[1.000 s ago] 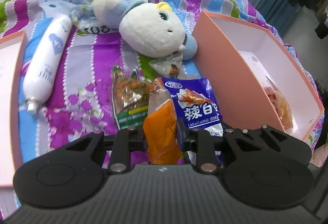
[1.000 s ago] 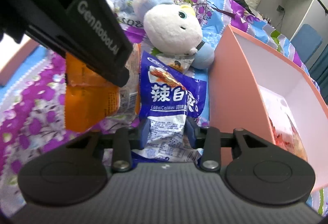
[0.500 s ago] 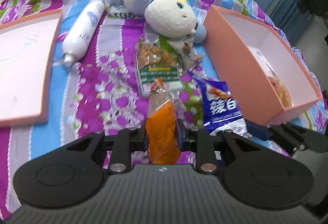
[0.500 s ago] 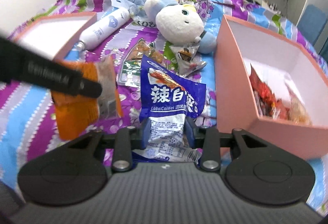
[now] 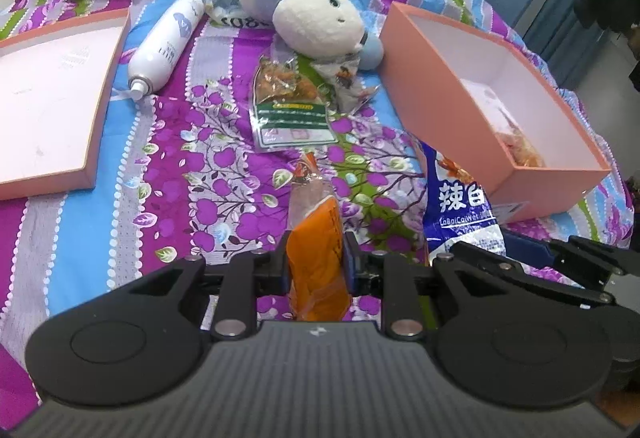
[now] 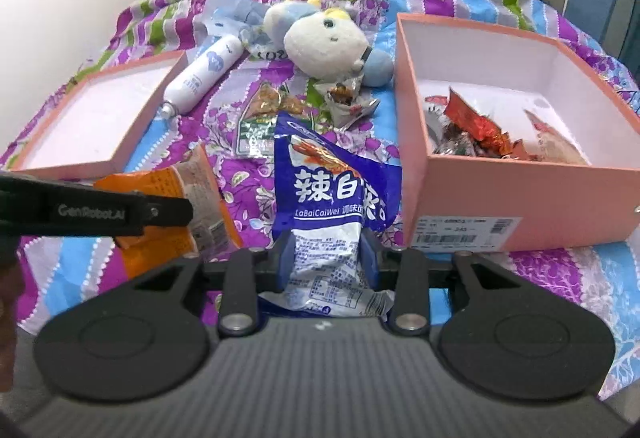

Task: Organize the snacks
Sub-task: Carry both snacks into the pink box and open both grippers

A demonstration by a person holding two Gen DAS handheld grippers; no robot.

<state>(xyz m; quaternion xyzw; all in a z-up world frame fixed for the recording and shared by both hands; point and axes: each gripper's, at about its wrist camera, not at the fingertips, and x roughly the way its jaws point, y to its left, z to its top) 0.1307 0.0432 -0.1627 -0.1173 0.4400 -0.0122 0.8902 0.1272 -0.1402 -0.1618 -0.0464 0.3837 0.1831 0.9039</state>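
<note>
The left gripper clamps an orange snack packet with a clear crimped top, the right gripper a crumpled blue-and-white packet, both near the bedspread's front edge.

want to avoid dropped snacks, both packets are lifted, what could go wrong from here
1. The left hand-held gripper pinches the orange packet by its lower end, so the packet could slide out.
2. The right hand-held gripper holds the blue packet by its crumpled lower end; the floppy top may catch the wall of the pink box.
3. The two grippers are close together and could bump.
</note>
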